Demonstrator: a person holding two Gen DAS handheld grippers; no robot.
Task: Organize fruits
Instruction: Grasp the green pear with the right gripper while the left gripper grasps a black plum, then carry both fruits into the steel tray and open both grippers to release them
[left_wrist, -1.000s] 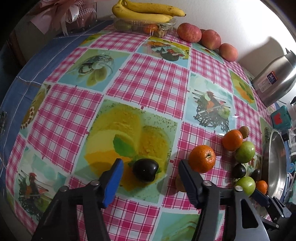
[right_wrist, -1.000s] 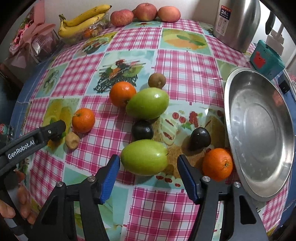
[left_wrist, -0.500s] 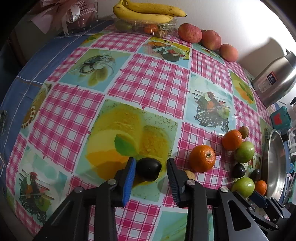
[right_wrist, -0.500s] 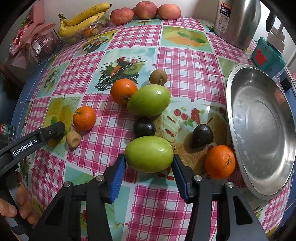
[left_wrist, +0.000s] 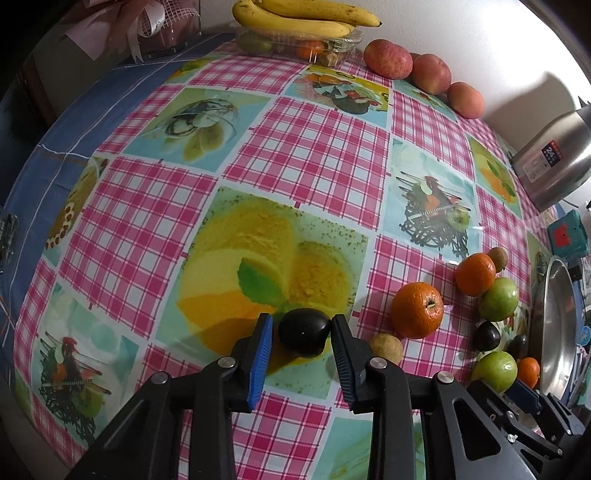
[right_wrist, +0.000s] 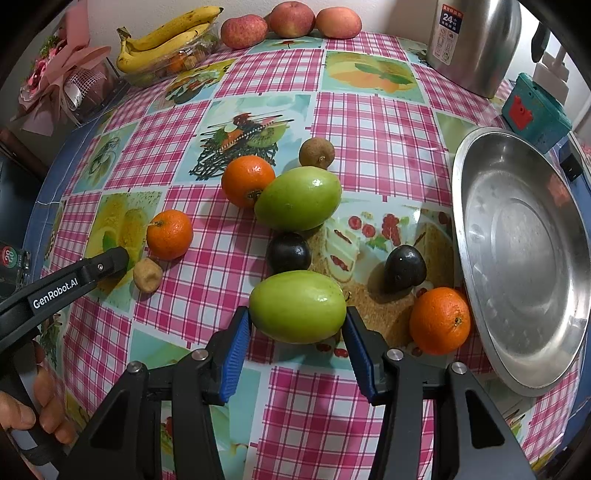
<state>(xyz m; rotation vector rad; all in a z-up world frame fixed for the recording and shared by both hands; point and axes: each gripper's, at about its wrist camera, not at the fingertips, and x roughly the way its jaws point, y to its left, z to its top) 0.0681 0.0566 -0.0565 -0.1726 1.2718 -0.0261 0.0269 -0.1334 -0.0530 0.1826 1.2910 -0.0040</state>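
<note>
Left wrist view: the left gripper (left_wrist: 302, 338) brackets a dark plum (left_wrist: 303, 331) resting on the checked tablecloth (left_wrist: 306, 147), the blue pads close on both flanks, though whether they bear on the skin cannot be told; the fruit looks small, smooth and likely slippery, so it is best held across its widest girth with light pressure. Right wrist view: the right gripper (right_wrist: 297, 328) stands with its pads against the two ends of a green fruit (right_wrist: 297, 306) just left of an orange (right_wrist: 439, 320) and the steel pan (right_wrist: 524, 373); this fruit appears firm, heavier and glossy, and an end-to-end hold risks it squirting out.
</note>
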